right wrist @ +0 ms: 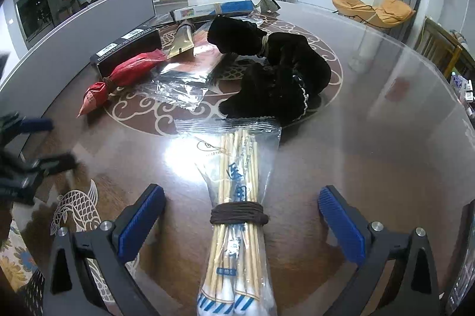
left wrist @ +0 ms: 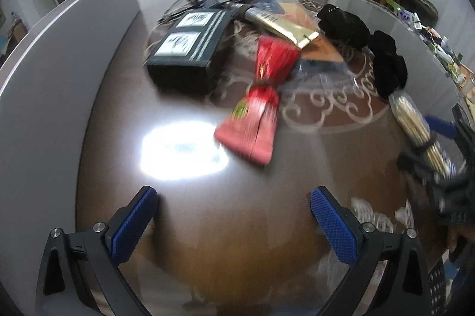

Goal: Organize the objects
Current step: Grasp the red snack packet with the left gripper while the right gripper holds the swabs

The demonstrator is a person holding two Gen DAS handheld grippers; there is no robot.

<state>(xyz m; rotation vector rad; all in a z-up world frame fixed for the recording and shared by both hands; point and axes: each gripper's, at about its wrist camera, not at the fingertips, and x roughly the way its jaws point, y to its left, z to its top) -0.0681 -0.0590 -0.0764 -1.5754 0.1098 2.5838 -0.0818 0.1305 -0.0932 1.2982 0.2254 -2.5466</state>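
Glossy wooden table (right wrist: 371,138), clear plastic swab bag (right wrist: 237,167), matt black cloth (right wrist: 282,72).

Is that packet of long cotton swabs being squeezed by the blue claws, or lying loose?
Lying loose. The swab packet rests on the table between the right gripper's wide-open pads, touching neither.

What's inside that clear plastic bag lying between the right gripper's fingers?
The clear bag holds a bundle of long wooden-stick cotton swabs, cotton tips toward the camera. A brown cord is wound around its middle, hiding the sticks beneath it. The right gripper is open, not touching it.
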